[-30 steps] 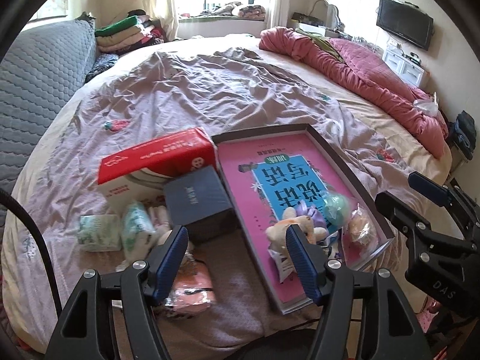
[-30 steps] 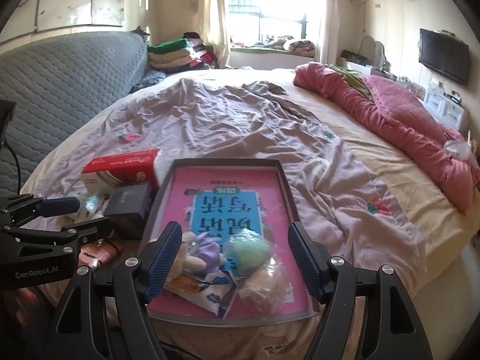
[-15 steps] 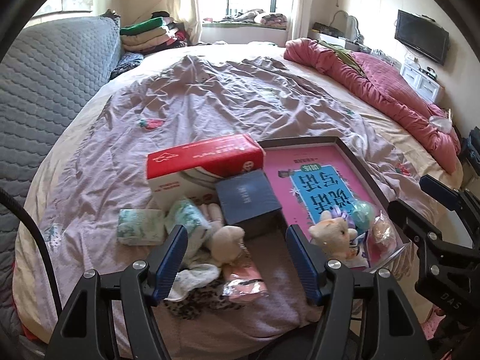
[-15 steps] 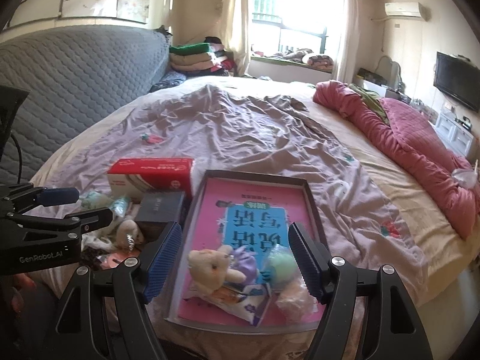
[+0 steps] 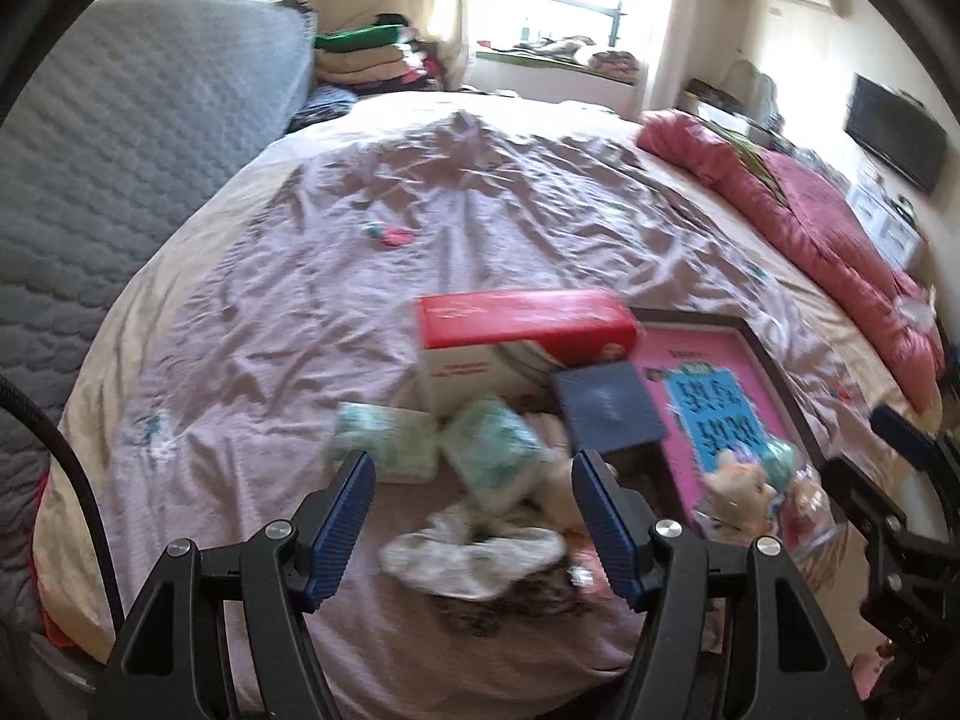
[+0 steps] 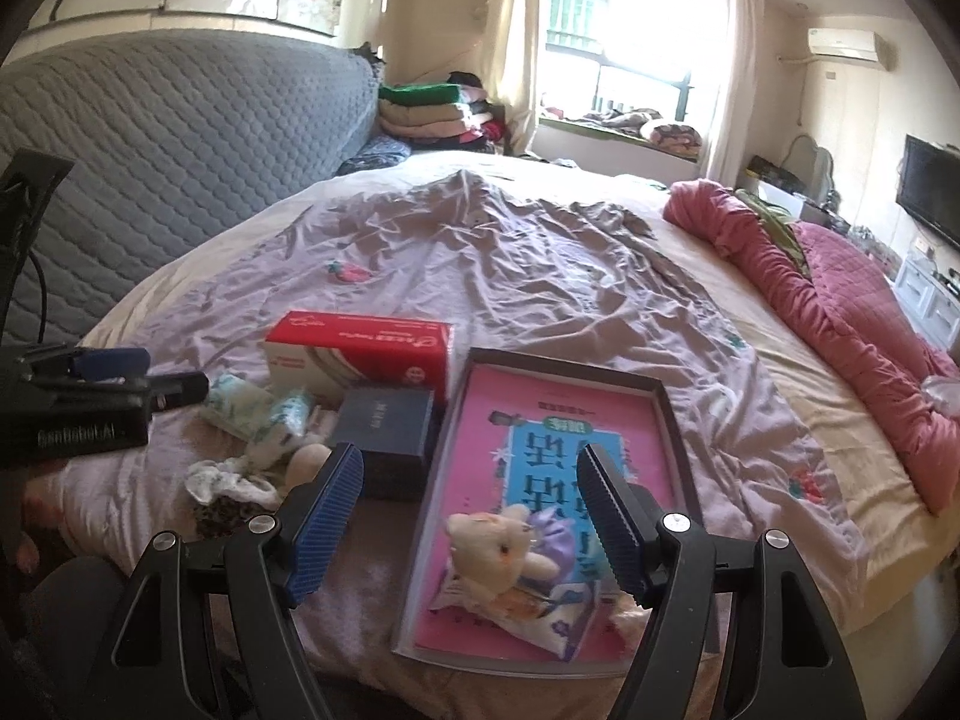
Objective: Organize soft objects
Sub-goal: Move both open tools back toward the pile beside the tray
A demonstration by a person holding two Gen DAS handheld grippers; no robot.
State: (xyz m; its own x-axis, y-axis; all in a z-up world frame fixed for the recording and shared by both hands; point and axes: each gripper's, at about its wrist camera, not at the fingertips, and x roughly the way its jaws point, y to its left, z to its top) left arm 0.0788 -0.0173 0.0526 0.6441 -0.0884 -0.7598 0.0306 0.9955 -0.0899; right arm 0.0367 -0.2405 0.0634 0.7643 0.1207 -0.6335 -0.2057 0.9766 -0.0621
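A shallow dark-rimmed tray (image 6: 666, 414) with a pink book cover bottom lies on the bed. In it sit a cream plush animal (image 6: 498, 546), a purple plush and wrapped soft packs. My right gripper (image 6: 471, 516) is open and empty, hovering above the tray's near end. Left of the tray lies a heap of soft things: pale green tissue packs (image 5: 489, 456), a white cloth (image 5: 474, 552), a small plush (image 6: 306, 462). My left gripper (image 5: 474, 528) is open and empty just above that heap. The tray also shows in the left wrist view (image 5: 780, 384).
A red and white tissue box (image 6: 366, 354) and a dark blue box (image 6: 384, 426) stand between the heap and the tray. The bed has a wrinkled mauve sheet, a red quilt (image 6: 840, 312) at the right and a grey padded headboard (image 6: 150, 150) at the left.
Both grippers have pulled back and swung left. The left one has shifted from above the tray to above the heap of soft things. Both stay open.
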